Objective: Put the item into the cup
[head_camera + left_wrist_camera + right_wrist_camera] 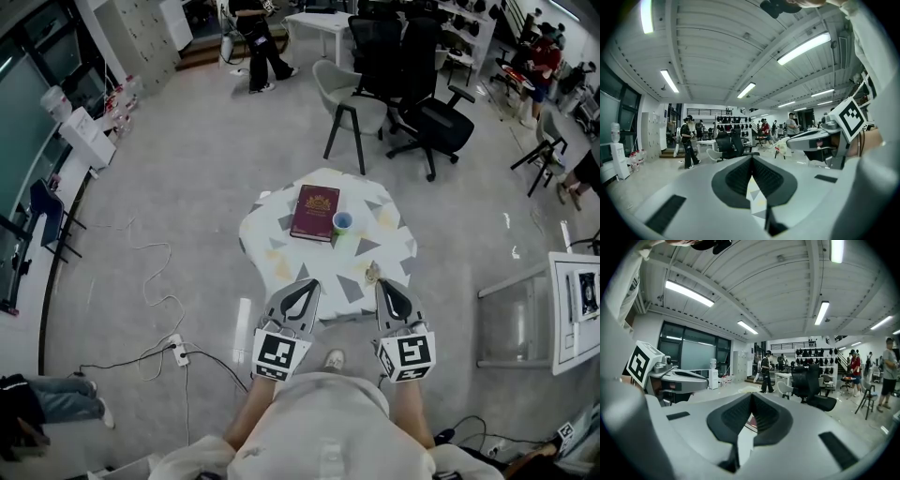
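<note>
Low in the frame, the left gripper [305, 287] and right gripper [387, 287] hover clenched and empty over the table's [272, 239] near edge, cup [343, 222] touching a book [316, 212] at centre.

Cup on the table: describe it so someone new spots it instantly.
Find the small table with the patterned white cloth on the open floor. On it lies a dark red book. The cup stands beside the book's right edge, the only small, round, blue-rimmed thing there.
</note>
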`<state>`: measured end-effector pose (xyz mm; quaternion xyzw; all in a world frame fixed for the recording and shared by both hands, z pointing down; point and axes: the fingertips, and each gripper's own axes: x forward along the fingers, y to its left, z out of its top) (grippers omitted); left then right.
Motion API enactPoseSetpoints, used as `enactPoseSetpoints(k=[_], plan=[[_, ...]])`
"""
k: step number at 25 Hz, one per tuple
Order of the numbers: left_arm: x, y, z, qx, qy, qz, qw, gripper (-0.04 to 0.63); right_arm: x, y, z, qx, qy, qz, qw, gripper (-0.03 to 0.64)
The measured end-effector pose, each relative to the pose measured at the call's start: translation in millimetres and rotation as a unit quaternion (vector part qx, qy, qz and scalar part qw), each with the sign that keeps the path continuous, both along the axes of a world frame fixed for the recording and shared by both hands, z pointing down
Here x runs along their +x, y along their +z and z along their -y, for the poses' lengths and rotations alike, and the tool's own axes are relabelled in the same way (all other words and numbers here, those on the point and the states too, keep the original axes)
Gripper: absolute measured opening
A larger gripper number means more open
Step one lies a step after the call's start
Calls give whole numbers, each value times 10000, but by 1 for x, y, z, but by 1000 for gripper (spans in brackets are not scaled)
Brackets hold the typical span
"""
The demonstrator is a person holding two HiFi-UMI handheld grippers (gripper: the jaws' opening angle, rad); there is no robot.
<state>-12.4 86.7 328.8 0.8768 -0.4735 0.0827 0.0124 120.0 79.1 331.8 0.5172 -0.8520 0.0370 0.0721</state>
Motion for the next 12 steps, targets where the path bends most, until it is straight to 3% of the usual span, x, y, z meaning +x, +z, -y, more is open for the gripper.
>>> enactPoseSetpoints(k=[12], plan=[[24, -6, 22, 76, -217, 107, 9997, 12, 20, -3, 29, 72, -228, 164, 9996, 5]])
